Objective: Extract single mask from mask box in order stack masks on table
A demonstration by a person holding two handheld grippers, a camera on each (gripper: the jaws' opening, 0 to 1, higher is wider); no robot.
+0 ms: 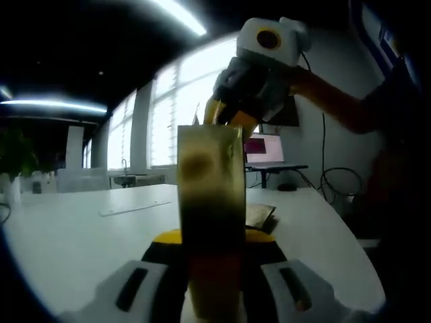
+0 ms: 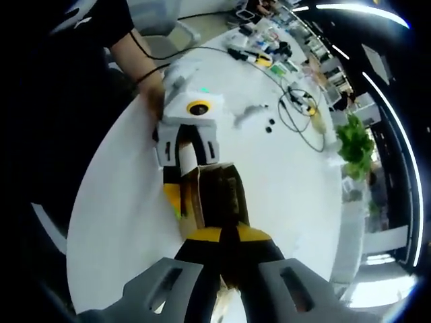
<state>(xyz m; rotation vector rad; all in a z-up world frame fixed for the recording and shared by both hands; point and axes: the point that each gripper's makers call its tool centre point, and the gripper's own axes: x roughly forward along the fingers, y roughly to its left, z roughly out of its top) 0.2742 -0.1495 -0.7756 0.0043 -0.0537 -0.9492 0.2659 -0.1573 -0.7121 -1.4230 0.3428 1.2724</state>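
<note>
Left gripper view showed the mask box (image 1: pixel 210 202) standing upright just ahead of the left gripper (image 1: pixel 212 286), its narrow yellowish face rising between the jaws, which looked clenched on its lower part. The right gripper (image 1: pixel 236 111) came down onto the box's top edge from above, steered by a person's hand (image 1: pixel 303 77). In the right gripper view, the right gripper (image 2: pixel 222 276) pointed down into the open top of the box, jaws nearly together; whether a mask was pinched between them I could not tell, as the interior was dark. The box was held above the white table (image 2: pixel 283 182), and a thin flat strip (image 1: pixel 135 207) lay on the table farther off.

The likely trouble from here: a pull could drag several masks at once, or lift the whole box if the left grip slipped. A tilted box could also spill.

No brand, label or writing was legible on the box.
</note>
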